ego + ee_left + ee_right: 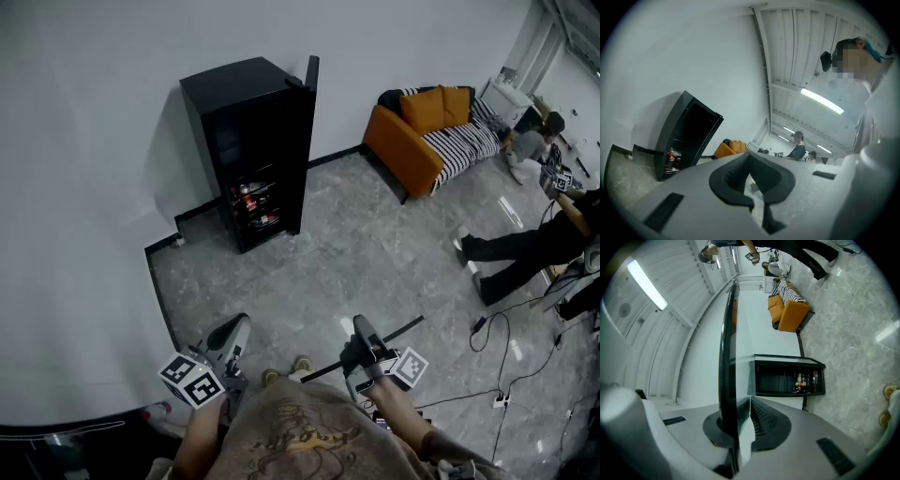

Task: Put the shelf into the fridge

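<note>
Opposite one fridge (pixel 253 150), right gripper (pixel 360 336) clamps one shelf (pixel 405 327).

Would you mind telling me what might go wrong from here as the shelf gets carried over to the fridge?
1. Only the right gripper clamps the shelf; the left gripper is shut on nothing. The long panel could twist or slip on the way.
2. The fridge holds bottles on its lower levels, so a tilted shelf might knock them going in.
</note>
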Demonstrator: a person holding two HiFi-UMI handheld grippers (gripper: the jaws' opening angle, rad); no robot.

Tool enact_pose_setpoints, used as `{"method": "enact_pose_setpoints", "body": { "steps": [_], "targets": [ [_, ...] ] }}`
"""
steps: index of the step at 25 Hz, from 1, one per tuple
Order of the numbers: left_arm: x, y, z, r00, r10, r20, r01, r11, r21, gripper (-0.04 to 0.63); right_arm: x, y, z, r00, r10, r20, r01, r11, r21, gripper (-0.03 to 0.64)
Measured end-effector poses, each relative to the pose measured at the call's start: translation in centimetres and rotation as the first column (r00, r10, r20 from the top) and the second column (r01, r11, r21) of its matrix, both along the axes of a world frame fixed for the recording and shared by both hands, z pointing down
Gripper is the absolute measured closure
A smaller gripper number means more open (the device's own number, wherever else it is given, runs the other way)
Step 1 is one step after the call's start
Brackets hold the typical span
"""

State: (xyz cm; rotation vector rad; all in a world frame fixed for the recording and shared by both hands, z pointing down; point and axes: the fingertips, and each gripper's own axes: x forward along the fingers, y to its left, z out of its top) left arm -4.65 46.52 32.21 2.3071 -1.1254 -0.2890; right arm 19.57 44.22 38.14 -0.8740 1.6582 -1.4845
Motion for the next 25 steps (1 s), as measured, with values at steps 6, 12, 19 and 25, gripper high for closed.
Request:
{"method": "enact_pose_setpoints", "body": {
  "steps": [6, 12, 19, 25],
  "targets": [
    [0.5, 0.0, 0.4, 1.000, 0.006, 0.008, -0.006, 1.000, -0.005, 0.592, 0.1, 0.0, 0.1, 1.000, -0.007, 0.002, 0.007, 1.000, 0.006, 0.589],
    [1.3, -0.6, 0.4, 1.000, 0.019, 0.003, -0.019, 1.000, -0.002, 0.592, 0.6, -0.4, 0.3, 1.000, -0.003, 0.015, 0.003, 1.000, 0.003, 0.589],
    [2.6, -2.6, 0.6, 1.000, 0.012, 0.006, -0.012, 1.000, -0.002, 0.592, 2.6, -2.4, 0.6, 1.000, 0.010, -0.013, -0.010, 1.000, 0.000, 0.589],
    [3.5, -5.0, 0.8, 1.000, -0.030, 0.008, 0.030, 0.999, 0.020, 0.592, 3.7, -5.4, 0.8, 1.000, -0.021, -0.012, 0.021, 1.000, 0.019, 0.589]
  ]
}}
